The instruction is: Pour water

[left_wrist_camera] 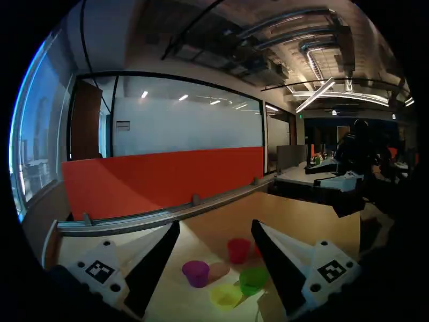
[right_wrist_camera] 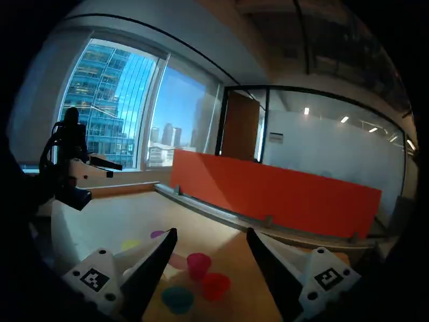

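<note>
In the left gripper view, the left hand-held gripper is spread wide, holding nothing. On the table between its fingers, a yellow cup sits nearest at 6 o'clock. A green cup is at its 1 o'clock, a purple cup at its 11 o'clock, and a red cup beyond. The right hand-held gripper is equally spread and empty, above a teal cup and a pink cup. An orange partition stands farthest.

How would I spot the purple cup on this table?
Start at the long orange partition behind the light wooden table. In the left gripper view, the small purple plastic cup stands leftmost, beside a red cup, a green cup and a yellow cup.
</note>
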`<state>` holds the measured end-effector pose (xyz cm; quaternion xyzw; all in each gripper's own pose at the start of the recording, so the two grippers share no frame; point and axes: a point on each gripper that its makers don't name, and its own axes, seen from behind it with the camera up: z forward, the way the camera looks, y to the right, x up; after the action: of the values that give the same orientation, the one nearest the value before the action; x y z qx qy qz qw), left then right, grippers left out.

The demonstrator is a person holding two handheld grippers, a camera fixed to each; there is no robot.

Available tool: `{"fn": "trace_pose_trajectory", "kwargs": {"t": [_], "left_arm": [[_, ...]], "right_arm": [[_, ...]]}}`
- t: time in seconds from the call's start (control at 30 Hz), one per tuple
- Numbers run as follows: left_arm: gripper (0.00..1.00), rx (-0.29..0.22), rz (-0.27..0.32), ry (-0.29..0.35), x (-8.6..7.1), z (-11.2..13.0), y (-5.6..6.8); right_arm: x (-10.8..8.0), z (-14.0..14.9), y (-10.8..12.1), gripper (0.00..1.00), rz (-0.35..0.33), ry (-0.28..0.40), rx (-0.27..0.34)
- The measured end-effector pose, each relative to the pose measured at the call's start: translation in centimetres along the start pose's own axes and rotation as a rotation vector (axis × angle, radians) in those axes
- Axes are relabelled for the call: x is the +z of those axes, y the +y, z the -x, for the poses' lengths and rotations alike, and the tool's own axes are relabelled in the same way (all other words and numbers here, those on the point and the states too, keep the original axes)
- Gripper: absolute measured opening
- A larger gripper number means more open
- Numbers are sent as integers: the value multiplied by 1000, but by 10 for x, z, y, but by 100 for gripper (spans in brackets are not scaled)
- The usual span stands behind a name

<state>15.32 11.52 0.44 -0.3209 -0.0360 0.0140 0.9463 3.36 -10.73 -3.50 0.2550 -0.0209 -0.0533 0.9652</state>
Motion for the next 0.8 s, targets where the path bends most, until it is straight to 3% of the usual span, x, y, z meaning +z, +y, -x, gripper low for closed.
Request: {"fn": "trace_pose_trajectory", "kwargs": {"t": [0.4, 0.8], "left_arm": [[99, 35, 122, -71, 8, 25, 25], [99, 51, 207, -144, 20, 57, 38]], "right_arm": [[-3, 33, -19, 100, -81, -92, -19], [-1, 60, -25, 100, -136, -157, -1]]}}
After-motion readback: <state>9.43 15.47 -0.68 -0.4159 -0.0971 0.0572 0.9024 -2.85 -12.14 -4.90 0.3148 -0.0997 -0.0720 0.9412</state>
